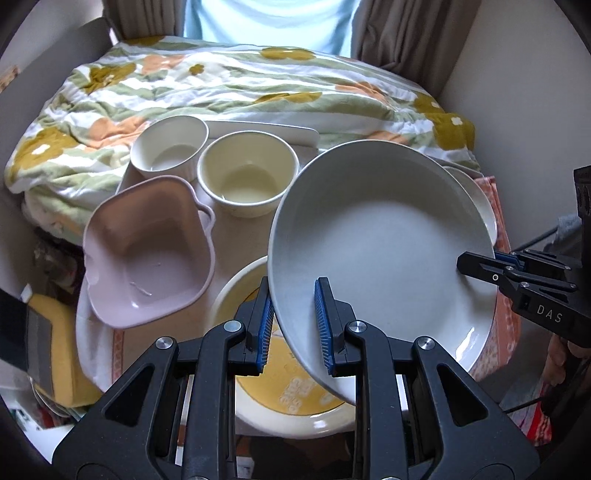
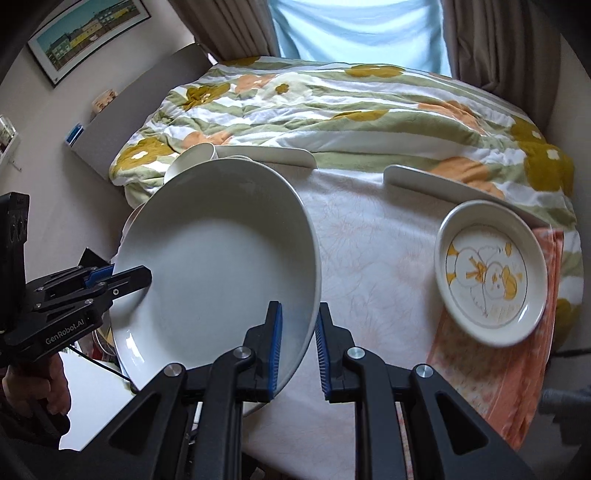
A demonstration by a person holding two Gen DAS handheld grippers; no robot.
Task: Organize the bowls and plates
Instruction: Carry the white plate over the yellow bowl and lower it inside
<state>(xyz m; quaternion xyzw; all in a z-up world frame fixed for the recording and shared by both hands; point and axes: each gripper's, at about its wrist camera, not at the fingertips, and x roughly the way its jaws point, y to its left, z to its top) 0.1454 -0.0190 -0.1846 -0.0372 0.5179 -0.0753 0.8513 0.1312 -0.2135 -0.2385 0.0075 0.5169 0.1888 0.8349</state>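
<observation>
Claws, left (image 1: 293, 325) and right (image 2: 298, 350), each pinch the rim of the grey plate (image 1: 380, 243), lifted mid-frame above the tabletop (image 2: 369, 236). Best kept level, carried together toward the duck plate (image 2: 489, 271) at right.

both tongs (image 1: 295, 325) (image 2: 298, 350) clamped, angled steeply down.

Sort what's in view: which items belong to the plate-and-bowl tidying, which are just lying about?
Job items:
- grey plate, gripped at opposite rims by left gripper and right gripper
- pink square bowl
- two white round bowls
- yellow-print plate
- chick-print dish

Lying about:
- floral blanket
- orange cloth
- framed picture
- curtains
</observation>
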